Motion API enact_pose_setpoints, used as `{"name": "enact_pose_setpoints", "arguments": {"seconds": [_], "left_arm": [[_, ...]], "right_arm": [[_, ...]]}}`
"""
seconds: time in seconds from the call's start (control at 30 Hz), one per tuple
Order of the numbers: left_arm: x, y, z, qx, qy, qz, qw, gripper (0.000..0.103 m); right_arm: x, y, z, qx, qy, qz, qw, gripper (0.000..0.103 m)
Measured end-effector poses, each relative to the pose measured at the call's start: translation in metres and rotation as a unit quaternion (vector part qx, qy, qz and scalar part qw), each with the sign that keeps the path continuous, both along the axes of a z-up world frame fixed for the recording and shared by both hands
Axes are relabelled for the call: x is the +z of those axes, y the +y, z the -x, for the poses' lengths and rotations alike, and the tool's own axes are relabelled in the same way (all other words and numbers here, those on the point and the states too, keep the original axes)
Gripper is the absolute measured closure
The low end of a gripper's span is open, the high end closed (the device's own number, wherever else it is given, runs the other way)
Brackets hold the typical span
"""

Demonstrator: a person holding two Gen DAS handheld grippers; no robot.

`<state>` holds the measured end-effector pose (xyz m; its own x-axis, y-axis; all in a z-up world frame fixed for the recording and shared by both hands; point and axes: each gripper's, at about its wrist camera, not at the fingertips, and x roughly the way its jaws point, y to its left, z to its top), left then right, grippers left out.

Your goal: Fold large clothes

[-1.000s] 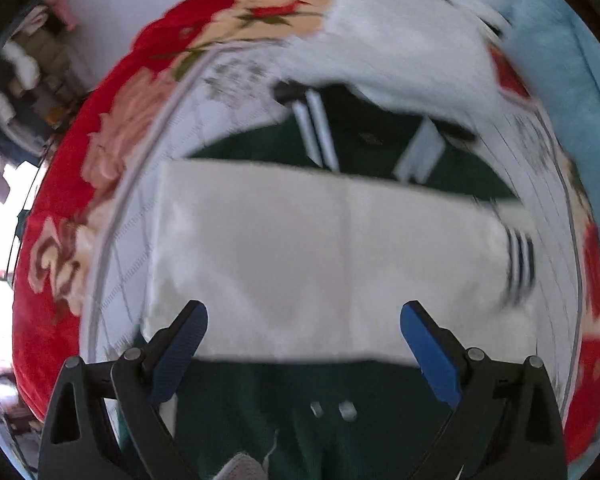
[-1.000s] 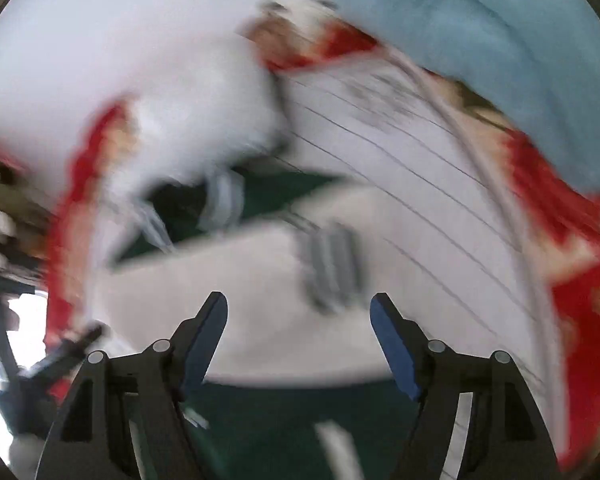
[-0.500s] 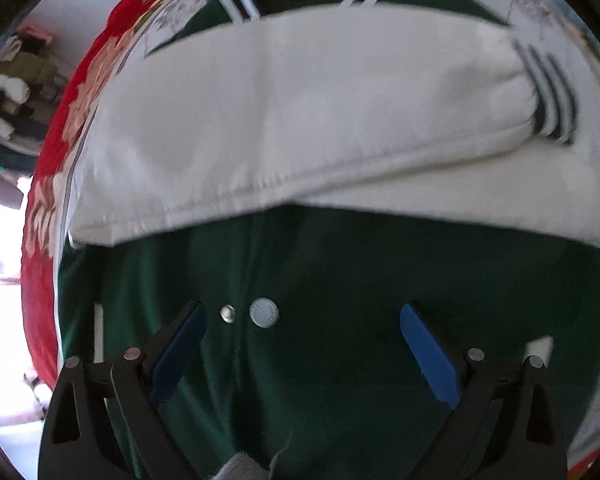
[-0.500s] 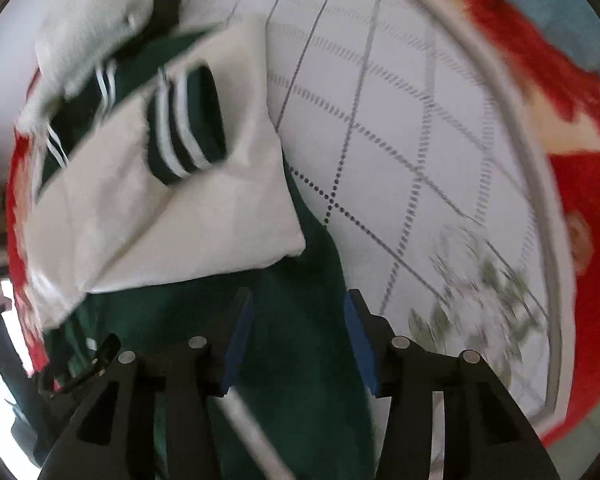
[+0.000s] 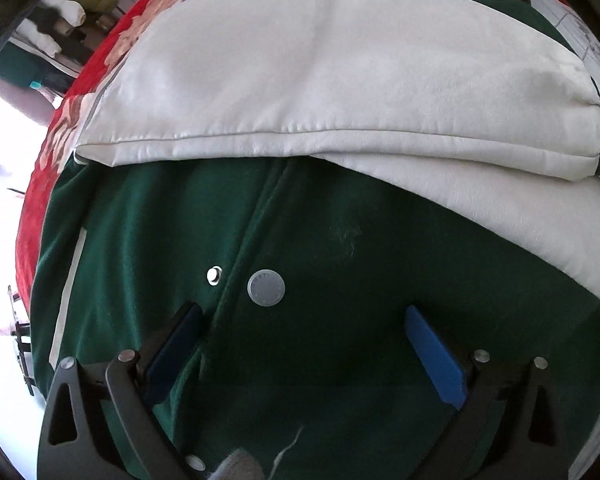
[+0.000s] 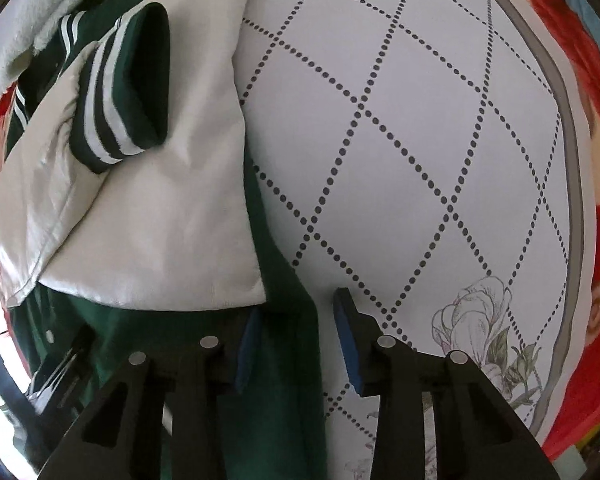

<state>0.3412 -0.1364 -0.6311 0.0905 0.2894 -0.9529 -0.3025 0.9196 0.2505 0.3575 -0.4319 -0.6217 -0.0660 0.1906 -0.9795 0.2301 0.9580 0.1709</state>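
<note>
A dark green varsity jacket (image 5: 340, 260) with cream sleeves (image 5: 320, 80) lies flat, the sleeves folded across its chest. My left gripper (image 5: 300, 320) is open, low over the jacket's green front near its snap buttons (image 5: 266, 288). In the right wrist view the jacket's side edge (image 6: 284, 300) runs between the blue pads of my right gripper (image 6: 296, 320). Its jaws stand partly closed with a gap around the edge. The striped green cuff (image 6: 124, 92) rests on a cream sleeve (image 6: 140, 220).
The jacket lies on a white mat with dotted diamond lines (image 6: 420, 140) and a flower print (image 6: 476, 320). Under it is a red floral blanket (image 6: 580, 60). A white fluffy cloth (image 6: 40, 12) lies beyond the collar. Shelves with clothes (image 5: 72, 12) stand at far left.
Both grippers have dropped down close to the jacket. The right gripper has swung to the jacket's right edge and narrowed its jaws around it. The left one stayed open.
</note>
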Motion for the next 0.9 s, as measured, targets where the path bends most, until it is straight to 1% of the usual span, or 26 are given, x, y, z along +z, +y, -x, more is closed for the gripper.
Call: {"name": "enact_pose_setpoints", "arguments": {"seconds": [0.1, 0.17, 0.23, 0.3, 0.4, 0.43, 0.47, 0.5, 0.53, 0.6, 0.63, 0.77, 0.83, 0.9], "left_arm": [[0.012, -0.001, 0.009, -0.005, 0.012, 0.004, 0.9999, 0.0], [0.028, -0.008, 0.026, -0.011, 0.006, 0.009, 0.9999, 0.0], [0.045, -0.01, 0.058, -0.005, 0.004, 0.015, 0.9999, 0.0], [0.055, -0.014, 0.092, -0.001, 0.015, 0.017, 0.9997, 0.0], [0.058, -0.015, 0.138, 0.002, 0.038, 0.008, 0.9992, 0.0], [0.054, -0.015, 0.152, 0.002, 0.048, 0.004, 0.9988, 0.0], [0.047, -0.015, 0.163, 0.002, 0.063, 0.005, 0.998, 0.0], [0.039, -0.014, 0.173, 0.005, 0.077, 0.007, 0.997, 0.0], [0.031, -0.011, 0.177, 0.009, 0.084, 0.011, 0.9964, 0.0], [0.019, -0.015, 0.187, 0.019, 0.092, 0.022, 0.9953, 0.0], [0.017, -0.014, 0.189, 0.021, 0.088, 0.025, 0.9956, 0.0], [0.012, -0.008, 0.185, 0.03, 0.082, 0.035, 0.9956, 0.0], [0.011, -0.007, 0.184, 0.035, 0.08, 0.038, 0.9955, 0.0], [0.008, -0.002, 0.178, 0.036, 0.079, 0.039, 0.9955, 0.0]], "right_arm": [[0.006, -0.004, 0.013, 0.002, 0.03, -0.025, 0.999, 0.063], [0.012, -0.008, 0.039, -0.005, 0.051, -0.059, 0.997, 0.062], [0.016, -0.008, 0.072, 0.005, 0.071, -0.075, 0.995, 0.061], [0.015, -0.007, 0.103, 0.005, 0.099, -0.086, 0.991, 0.06], [0.004, -0.002, 0.163, -0.01, 0.159, -0.121, 0.98, 0.06], [-0.001, 0.001, 0.183, -0.011, 0.174, -0.127, 0.976, 0.06], [-0.004, 0.003, 0.195, -0.01, 0.182, -0.124, 0.975, 0.06], [-0.009, 0.006, 0.209, -0.011, 0.188, -0.124, 0.974, 0.061], [-0.011, 0.008, 0.216, -0.015, 0.185, -0.131, 0.974, 0.061], [-0.013, 0.017, 0.224, -0.011, 0.179, -0.128, 0.975, 0.061], [-0.011, 0.02, 0.224, -0.01, 0.177, -0.127, 0.976, 0.064], [0.0, 0.028, 0.232, 0.013, 0.161, -0.113, 0.98, 0.064], [0.0, 0.027, 0.235, 0.012, 0.161, -0.116, 0.98, 0.065], [-0.004, 0.025, 0.236, 0.0, 0.167, -0.123, 0.978, 0.065]]}}
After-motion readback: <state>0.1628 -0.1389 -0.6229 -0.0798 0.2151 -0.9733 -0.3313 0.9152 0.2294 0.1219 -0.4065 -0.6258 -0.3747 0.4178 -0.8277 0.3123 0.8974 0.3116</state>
